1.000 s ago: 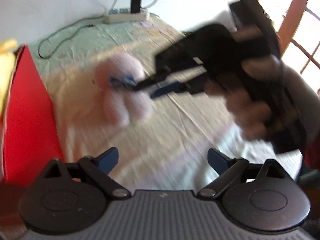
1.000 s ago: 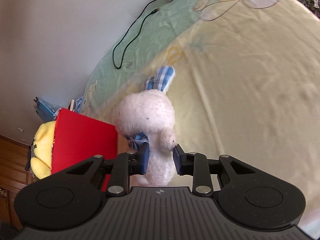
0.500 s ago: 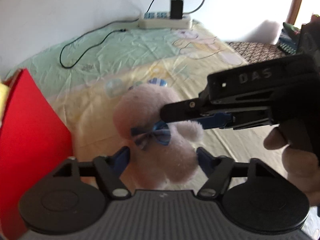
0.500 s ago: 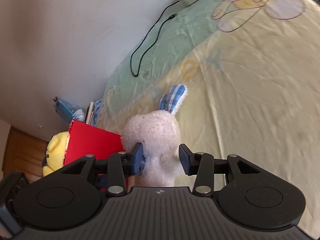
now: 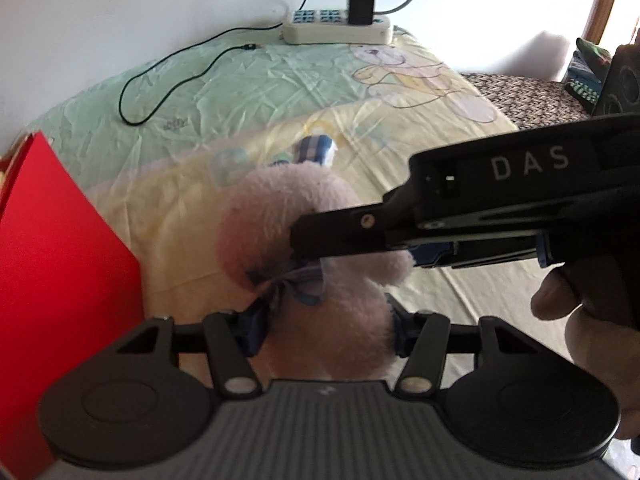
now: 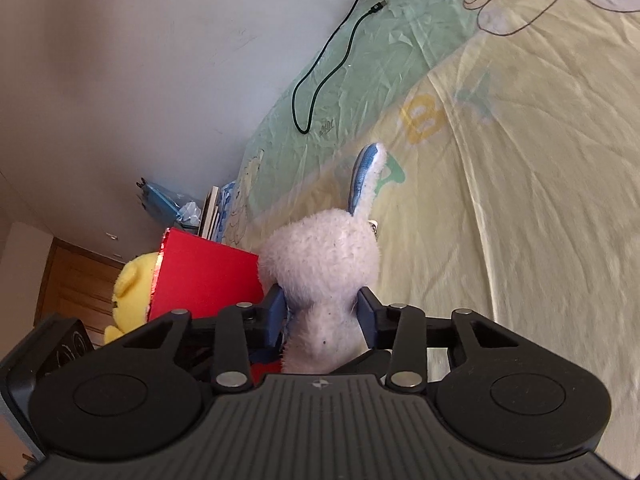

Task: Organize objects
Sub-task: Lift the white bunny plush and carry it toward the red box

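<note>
A pale pink plush rabbit with a blue checked bow and ear hangs above the bed sheet. My left gripper is closed on its body, one pad at each side. My right gripper is closed on its neck; it reaches in from the right in the left wrist view. The rabbit shows from behind in the right wrist view, its ear pointing up. A red box stands to the left; in the right wrist view the box has a yellow plush toy behind it.
A white power strip with a black charger lies at the far edge of the bed against the wall. A black cable loops over the green part of the sheet. A patterned chair seat stands at the far right.
My left gripper has come forward and closed on the rabbit's body. My right gripper has kept hold of the rabbit, its jaws a little wider, and lifted it toward the red box.
</note>
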Demonstrator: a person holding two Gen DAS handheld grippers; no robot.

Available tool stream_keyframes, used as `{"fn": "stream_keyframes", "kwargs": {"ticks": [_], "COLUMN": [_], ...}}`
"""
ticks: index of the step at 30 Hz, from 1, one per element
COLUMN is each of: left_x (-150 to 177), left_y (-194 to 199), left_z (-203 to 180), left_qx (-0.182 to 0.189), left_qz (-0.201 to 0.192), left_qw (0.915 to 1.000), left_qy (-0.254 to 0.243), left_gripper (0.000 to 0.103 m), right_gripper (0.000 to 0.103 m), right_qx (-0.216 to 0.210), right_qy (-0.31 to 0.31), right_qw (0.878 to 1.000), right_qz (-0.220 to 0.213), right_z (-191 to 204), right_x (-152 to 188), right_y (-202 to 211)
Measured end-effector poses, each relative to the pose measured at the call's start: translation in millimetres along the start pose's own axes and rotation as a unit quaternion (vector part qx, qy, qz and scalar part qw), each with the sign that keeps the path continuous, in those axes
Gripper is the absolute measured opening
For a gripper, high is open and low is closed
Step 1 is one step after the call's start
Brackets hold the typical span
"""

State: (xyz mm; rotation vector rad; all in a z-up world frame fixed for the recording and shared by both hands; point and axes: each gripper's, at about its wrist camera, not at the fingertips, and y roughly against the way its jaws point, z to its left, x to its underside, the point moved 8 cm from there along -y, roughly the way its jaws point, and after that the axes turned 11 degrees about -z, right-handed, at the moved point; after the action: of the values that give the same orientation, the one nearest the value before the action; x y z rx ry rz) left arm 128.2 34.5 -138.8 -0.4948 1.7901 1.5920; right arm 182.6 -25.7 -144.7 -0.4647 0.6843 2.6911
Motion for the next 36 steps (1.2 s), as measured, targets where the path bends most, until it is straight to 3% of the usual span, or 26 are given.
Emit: {"fn": "stream_keyframes", "kwargs": {"ticks": [14,20,29,36], "left_x": [18.4,26.8,34.3,32.0], "left_y": [71.7,105.9,165.2,206.2], "left_z": [-36.4,-40.0,-25.1,7.8], "left_qx": [0.029,0.031,0.005,-0.015], "left_qz": [-0.030,-0.046,-0.091,-0.124], "left_qw": [0.9991,0.9984,0.9958,0.9921], "left_qy": [-0.013,-0.009,-0.006,0.010], "left_gripper": [0.059,0.059,0.059,0.059], "right_gripper": [0.041,0.041,0.040,0.040], "right_qx": [-0.006,-0.008,-0.041,-0.081], "right_qy": [0.015,0.069,0.136,0.165], "right_qw": [1.000,0.997,0.989,0.982], "right_qz": [-0.017,-0.030,-0.039,-0.044], "right_z": [30.3,57.1,103.8,143.1], "right_x": [33.1,54.9,82.1,92.2], "right_y": [57.1,76.3,88.3,71.4]}}
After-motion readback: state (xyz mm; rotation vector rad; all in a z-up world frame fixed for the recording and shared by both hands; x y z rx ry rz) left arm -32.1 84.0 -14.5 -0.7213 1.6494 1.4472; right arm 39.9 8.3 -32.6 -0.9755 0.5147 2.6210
